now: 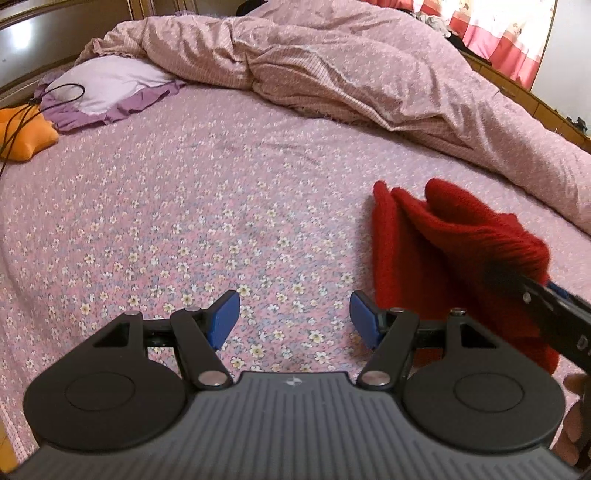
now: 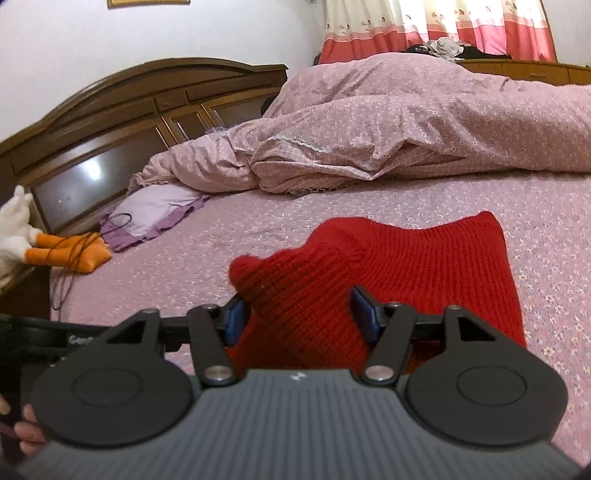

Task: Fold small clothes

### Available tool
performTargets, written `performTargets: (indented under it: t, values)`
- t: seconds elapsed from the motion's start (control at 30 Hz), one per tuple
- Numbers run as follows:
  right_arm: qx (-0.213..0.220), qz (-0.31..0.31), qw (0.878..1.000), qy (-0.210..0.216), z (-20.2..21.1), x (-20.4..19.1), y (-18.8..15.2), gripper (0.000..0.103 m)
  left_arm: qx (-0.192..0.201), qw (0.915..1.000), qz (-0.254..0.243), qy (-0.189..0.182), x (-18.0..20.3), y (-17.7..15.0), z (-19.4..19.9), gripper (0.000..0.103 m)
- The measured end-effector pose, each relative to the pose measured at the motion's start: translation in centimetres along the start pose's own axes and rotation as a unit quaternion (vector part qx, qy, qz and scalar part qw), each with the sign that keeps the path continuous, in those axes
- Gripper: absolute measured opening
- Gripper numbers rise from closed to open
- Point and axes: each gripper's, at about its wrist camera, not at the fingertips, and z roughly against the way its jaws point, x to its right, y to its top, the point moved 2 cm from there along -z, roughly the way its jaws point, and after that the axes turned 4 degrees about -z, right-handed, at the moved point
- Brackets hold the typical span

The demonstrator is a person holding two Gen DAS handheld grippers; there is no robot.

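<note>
- The bed [image 1: 184,206] fills both views, covered by a pink sheet printed with small flowers.
- A pink quilt [image 1: 332,66] lies bunched along the far side of the bed, its folds facing the open sheet.
- A dark wooden headboard [image 2: 122,122] with glossy panels stands at the end of the bed.
- A red-and-cream curtain [image 2: 436,26] hangs behind the quilt.
- A lilac pillow [image 1: 107,88] rests near the headboard, with a black cord [image 1: 66,90] looped over it.
- A stuffed duck [image 2: 22,236], white with orange feet, sits beside the pillow.
- The red knit garment [image 2: 424,266] lies on the sheet, flat at its far part and lifted into a ridge at its near corner.
- The right gripper [image 2: 299,314] has its 2 blue pads pressed into that raised corner from both sides, pinching the knit.
- The left gripper [image 1: 293,317] hovers over bare sheet just left of the garment, its 2 pads spread wide with nothing between them.
</note>
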Motion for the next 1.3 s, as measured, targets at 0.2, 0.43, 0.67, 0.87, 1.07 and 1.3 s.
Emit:
performTargets:
  t: [0.2,0.43,0.67,0.87,1.07,1.3]
  values:
    - [0.004,-0.037,0.999,0.038,2.9,0.9,0.1,0.062,0.014,0.9999,-0.002,-0.010,0.5,0.5,1.7,0.071]
    - [0.028,-0.082,0.996,0.010,7.0,3.6,-0.1,0.063,0.023,0.9991,-0.009,-0.035,1.9,1.7,2.9,0.071]
    - [0.048,-0.107,0.993,-0.032,8.8,6.5,-0.5,0.063,0.039,0.9955,-0.018,-0.085,5.3,4.3,3.0,0.077]
    - [0.052,-0.172,0.982,-0.053,8.4,9.5,-1.4,0.063,0.027,0.9918,-0.035,-0.120,8.8,6.7,1.5,0.080]
    - [0.046,-0.213,0.973,-0.070,7.7,11.6,-2.1,0.063,0.006,0.9892,-0.059,-0.134,12.4,7.2,-1.0,0.080]
    - [0.038,-0.213,0.974,-0.064,7.5,11.7,-2.8,0.063,-0.024,0.9877,-0.061,-0.142,12.4,5.6,-4.3,0.047]
